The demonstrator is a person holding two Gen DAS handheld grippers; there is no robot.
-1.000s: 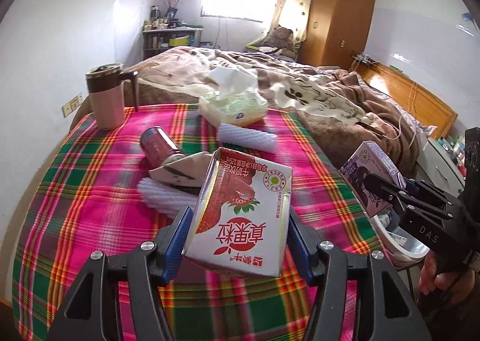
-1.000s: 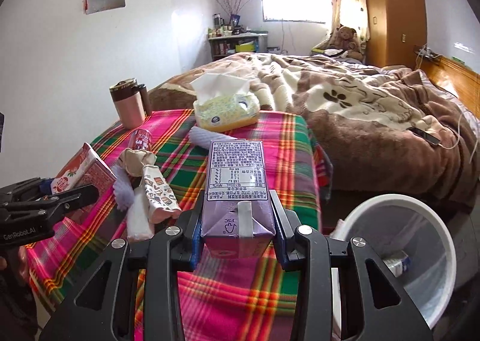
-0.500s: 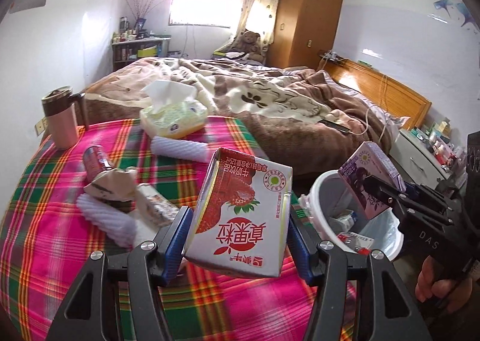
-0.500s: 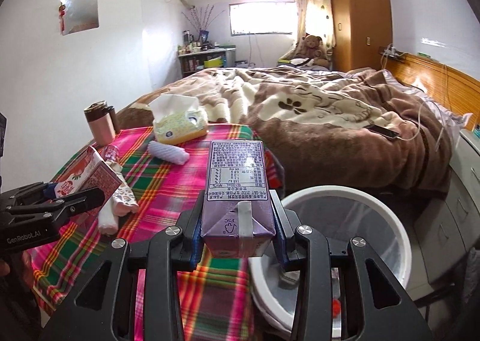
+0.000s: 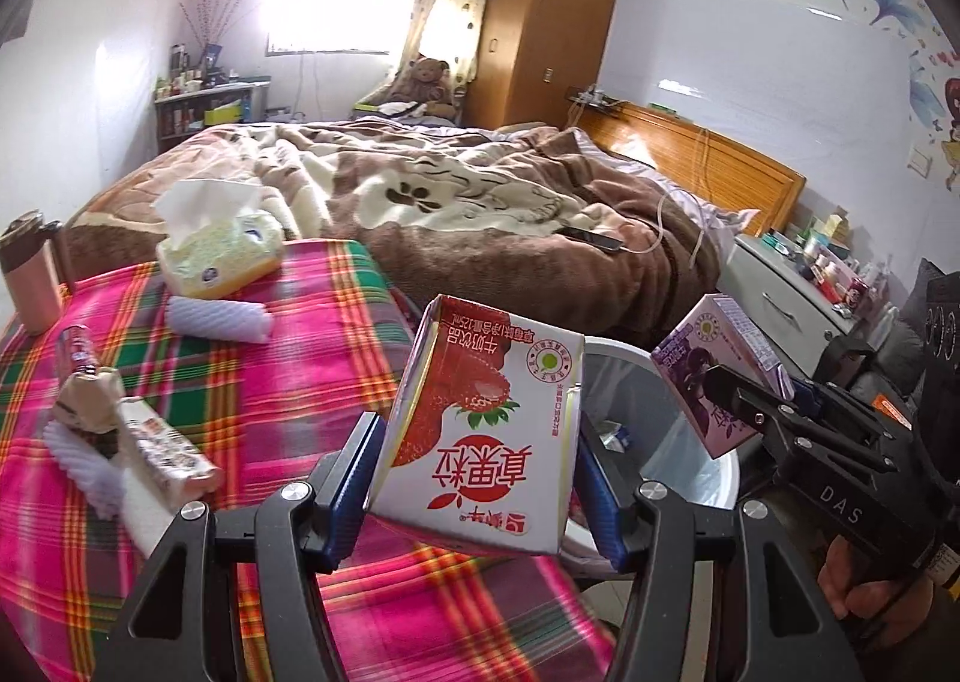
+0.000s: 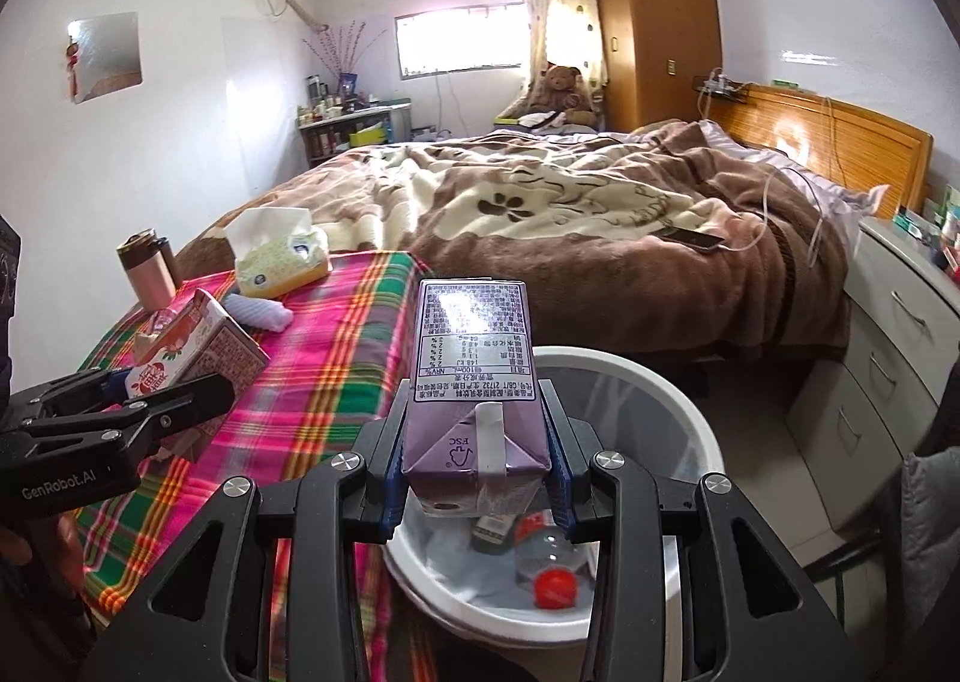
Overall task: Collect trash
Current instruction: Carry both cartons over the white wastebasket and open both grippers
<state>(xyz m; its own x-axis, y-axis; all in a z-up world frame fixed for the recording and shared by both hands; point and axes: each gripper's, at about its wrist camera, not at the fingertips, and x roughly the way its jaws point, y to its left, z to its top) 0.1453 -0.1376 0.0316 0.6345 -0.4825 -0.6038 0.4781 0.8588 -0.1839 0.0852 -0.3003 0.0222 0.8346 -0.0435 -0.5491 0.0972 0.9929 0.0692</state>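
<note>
The left tongs [image 5: 474, 478] pinch a red-and-white strawberry milk carton [image 5: 480, 430] by its two sides, blue pads pressed against it, the carton tilted with its top leaning toward 11 o'clock. It hangs over the near edge of the plaid-covered surface [image 5: 288, 382], with the white trash bin [image 5: 690, 442] just behind it at 3 o'clock. The right tongs [image 6: 477, 478] pinch a purple drink carton [image 6: 474, 382] upright between their pads, directly above the bin's [image 6: 630, 370] open mouth. Inside the bin, at 6 o'clock from the purple carton, lie a clear bottle with a red cap [image 6: 552, 568] and some other wrappers too hidden to tell apart. In the left wrist view the purple carton [image 5: 714, 376] shows at 3 o'clock, held in the other tongs with a hand [image 5: 864, 580] below them. On the surface, toward 9 o'clock from the strawberry carton, sit a tissue pack [image 5: 219, 253], a white ribbed foam sleeve [image 5: 219, 319], a small red can [image 5: 75, 349], a crumpled wrapper [image 5: 87, 403] and a narrow printed box [image 5: 168, 460]; a pink lidded mug [image 5: 30, 280] stands at the far left edge. A bed with a brown blanket [image 5: 480, 202] lies beyond the surface.
</note>
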